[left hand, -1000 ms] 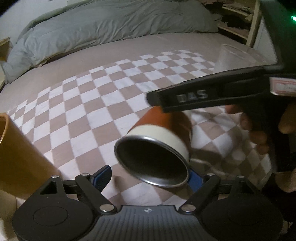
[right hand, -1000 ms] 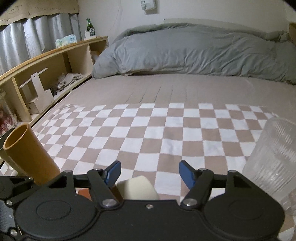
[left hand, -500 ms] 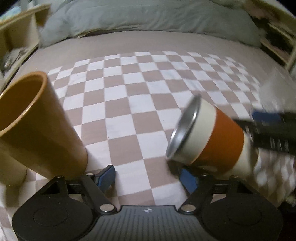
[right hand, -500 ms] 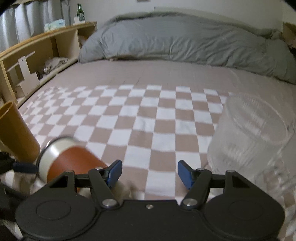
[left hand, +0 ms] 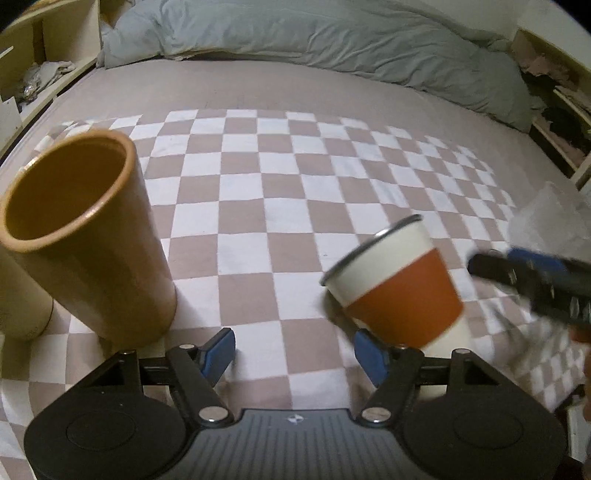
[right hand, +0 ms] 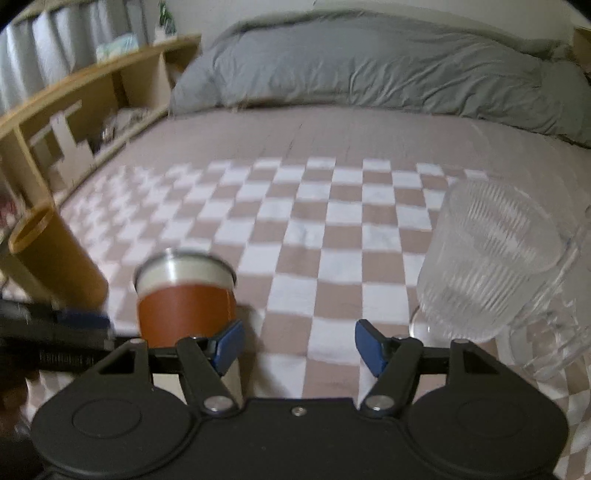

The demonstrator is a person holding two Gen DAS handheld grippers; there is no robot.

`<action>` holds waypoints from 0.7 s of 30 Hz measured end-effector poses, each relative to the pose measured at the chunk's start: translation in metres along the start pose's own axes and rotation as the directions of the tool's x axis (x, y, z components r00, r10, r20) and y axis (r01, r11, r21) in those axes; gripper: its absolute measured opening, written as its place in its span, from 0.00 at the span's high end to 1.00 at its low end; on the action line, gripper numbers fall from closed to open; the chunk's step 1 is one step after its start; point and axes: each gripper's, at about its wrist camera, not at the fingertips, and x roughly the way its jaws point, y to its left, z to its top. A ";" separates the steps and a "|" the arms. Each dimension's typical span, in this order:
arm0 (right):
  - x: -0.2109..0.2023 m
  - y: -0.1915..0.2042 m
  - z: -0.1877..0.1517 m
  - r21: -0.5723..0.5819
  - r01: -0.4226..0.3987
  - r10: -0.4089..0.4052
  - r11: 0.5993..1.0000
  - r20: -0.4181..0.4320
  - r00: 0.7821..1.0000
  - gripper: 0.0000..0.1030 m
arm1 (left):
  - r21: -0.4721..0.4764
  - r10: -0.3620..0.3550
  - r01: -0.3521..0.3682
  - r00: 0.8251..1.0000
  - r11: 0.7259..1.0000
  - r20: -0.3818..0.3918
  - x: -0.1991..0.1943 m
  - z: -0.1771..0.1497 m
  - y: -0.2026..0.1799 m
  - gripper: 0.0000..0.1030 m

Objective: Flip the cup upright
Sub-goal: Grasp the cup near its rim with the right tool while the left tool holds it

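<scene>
The orange and cream cup with a metal rim stands nearly upright on the checkered cloth, tilted a little in the left wrist view. It also shows in the right wrist view, mouth up, just beyond my right gripper's left finger. My left gripper is open and empty, with the cup beside its right fingertip. My right gripper is open and empty. The right gripper's fingers show at the right of the left wrist view, apart from the cup.
A tall tan cylinder cup stands upright at the left, also in the right wrist view. A clear ribbed glass mug stands at the right. A grey duvet lies at the back, wooden shelves at the left.
The orange cup went from lying on its side to mouth up. The right gripper has drawn back from it. Both views have swung.
</scene>
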 end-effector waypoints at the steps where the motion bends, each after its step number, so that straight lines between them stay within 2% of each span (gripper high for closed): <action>1: -0.003 0.000 0.003 0.018 -0.013 0.013 1.000 0.026 1.000 0.33 | 0.002 -0.012 0.012 1.000 1.000 0.004 -0.004 -0.001 -0.002 0.30; 3: -0.009 0.000 0.008 0.059 -0.049 0.045 0.997 0.065 0.997 0.30 | 0.007 -0.032 0.032 0.999 0.999 0.002 -0.012 -0.003 -0.008 0.28; 6: -0.010 0.000 0.015 0.112 -0.117 0.107 0.987 0.093 0.990 0.22 | -0.017 -0.071 0.071 0.997 0.997 0.010 -0.017 -0.006 -0.016 0.17; 10: 0.004 0.013 0.029 0.095 -0.209 0.206 0.973 0.042 0.978 0.10 | -0.093 -0.162 0.161 0.987 0.983 -0.006 -0.009 -0.009 -0.025 0.17; 14: 0.023 0.027 0.038 0.039 -0.218 0.220 0.975 -0.049 0.974 0.09 | -0.123 -0.179 0.176 0.984 0.977 -0.011 0.003 -0.011 -0.032 0.16; 18: 0.041 0.034 0.044 0.051 -0.246 0.251 0.968 -0.136 0.958 0.10 | -0.124 -0.196 0.195 0.981 0.973 0.009 0.006 -0.012 -0.035 0.16; 21: 0.055 0.034 0.048 0.047 -0.260 0.264 0.965 -0.202 0.943 0.18 | -0.118 -0.221 0.221 0.975 0.968 0.009 0.009 -0.011 -0.034 0.17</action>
